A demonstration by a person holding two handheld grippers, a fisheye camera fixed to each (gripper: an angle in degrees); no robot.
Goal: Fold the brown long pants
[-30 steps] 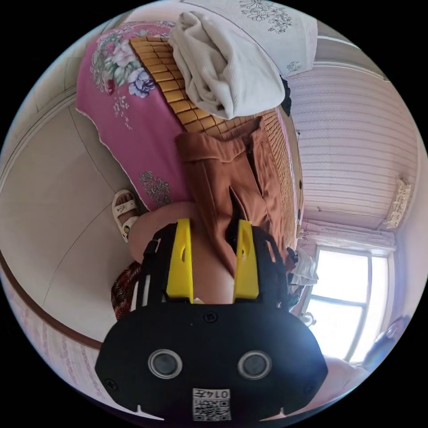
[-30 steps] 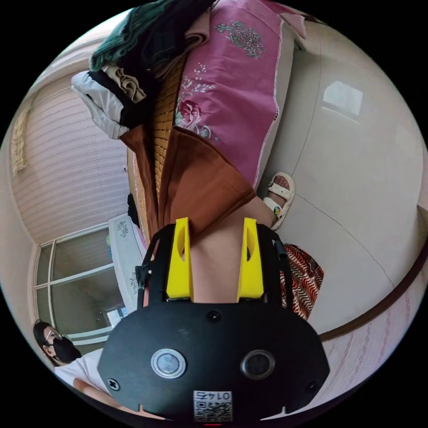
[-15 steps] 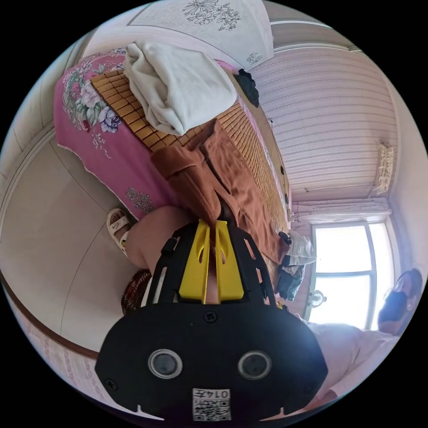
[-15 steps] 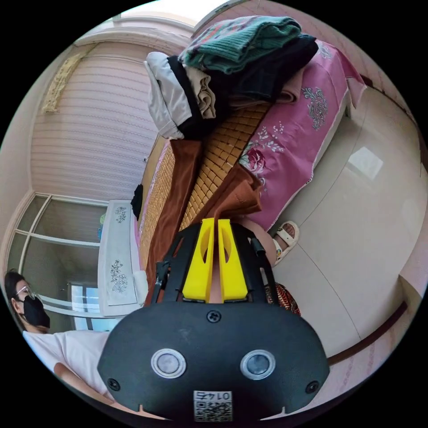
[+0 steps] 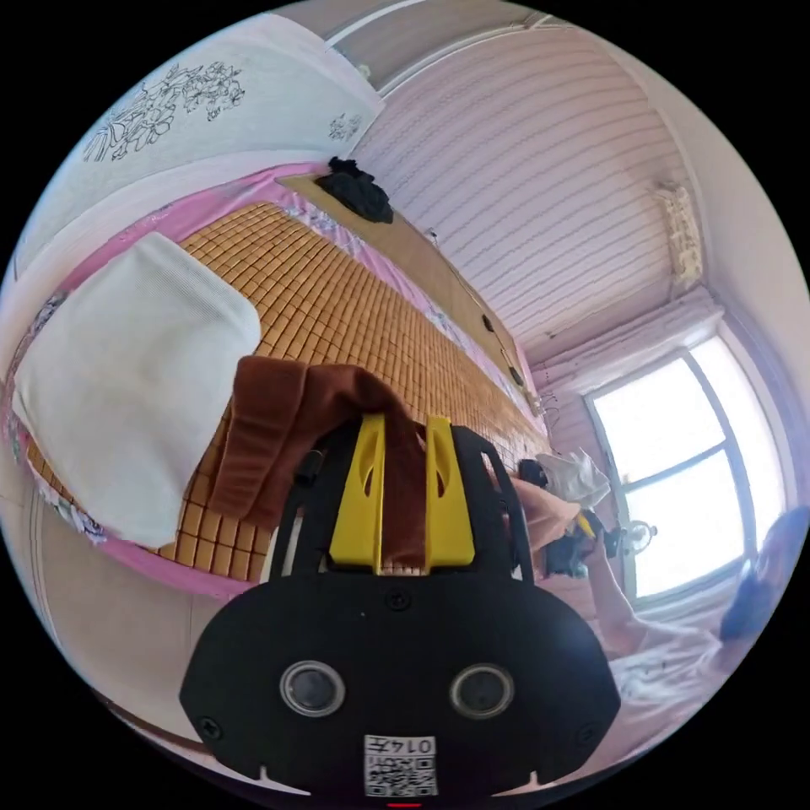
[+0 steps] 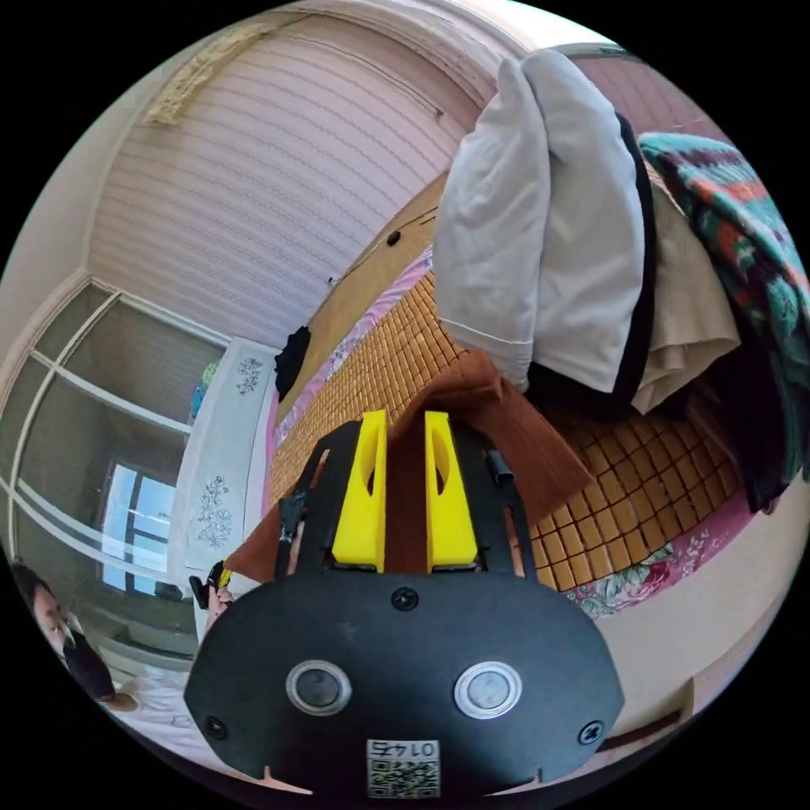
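The brown long pants (image 5: pixel 278 430) lie bunched on the bamboo mat (image 5: pixel 354 312) of the bed. In the left gripper view my left gripper (image 5: pixel 403 426) is shut on a fold of the brown cloth, which runs between its yellow jaws. In the right gripper view my right gripper (image 6: pixel 405 422) is shut on another part of the brown pants (image 6: pixel 498 422), lifted a little over the mat (image 6: pixel 380 363) near the bed's edge. The far end of the pants is hidden behind the gripper bodies.
A folded white garment (image 5: pixel 126 380) lies beside the pants in the left gripper view. A stack of folded clothes (image 6: pixel 582 245) with a green knit (image 6: pixel 742 245) stands close to the right gripper. A person (image 6: pixel 67 641) and the other gripper (image 6: pixel 211 582) show low left; a bright window (image 5: pixel 683 456) is at the right.
Both grippers have risen from beside the bed to above the mat, each carrying brown cloth. They were open one second ago and closed on the pants half a second ago.
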